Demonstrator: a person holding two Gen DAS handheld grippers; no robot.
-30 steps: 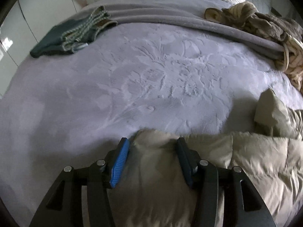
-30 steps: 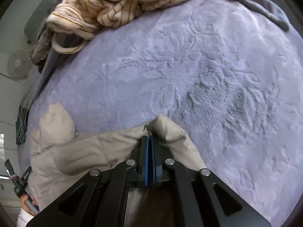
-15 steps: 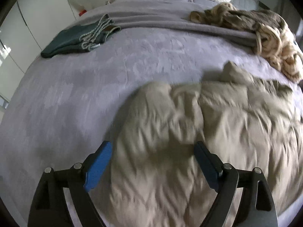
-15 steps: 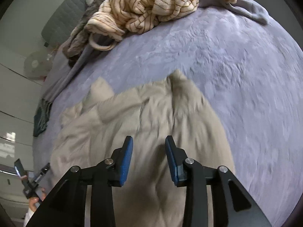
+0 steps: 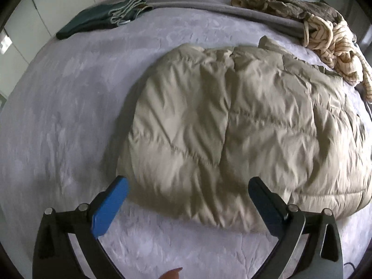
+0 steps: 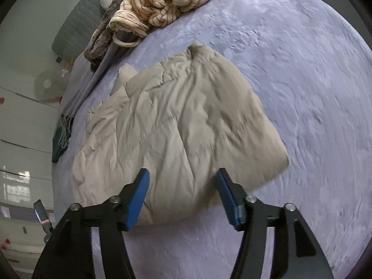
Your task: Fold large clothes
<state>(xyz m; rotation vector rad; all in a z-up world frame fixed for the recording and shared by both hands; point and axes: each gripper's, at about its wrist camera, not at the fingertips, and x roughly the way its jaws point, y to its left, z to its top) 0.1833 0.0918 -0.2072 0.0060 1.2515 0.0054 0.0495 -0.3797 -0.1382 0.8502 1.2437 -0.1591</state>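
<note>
Jacket point(image 5: 232, 121), beige and padded, is lying folded on the purple bed cover point(image 5: 69, 116). Both the left gripper point(image 5: 188, 193) and the right gripper point(image 6: 182, 186) are opening, nothing pinched. Next fold should be started from an edge, with the layers kept aligned.

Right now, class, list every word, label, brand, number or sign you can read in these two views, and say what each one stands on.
None can be read.
The beige puffer jacket shows no label or print.
The striped cream garment and the folded dark green garment show only pattern, no lettering.
The small red marks on the white wardrobe are too small and blurred to read.
</note>
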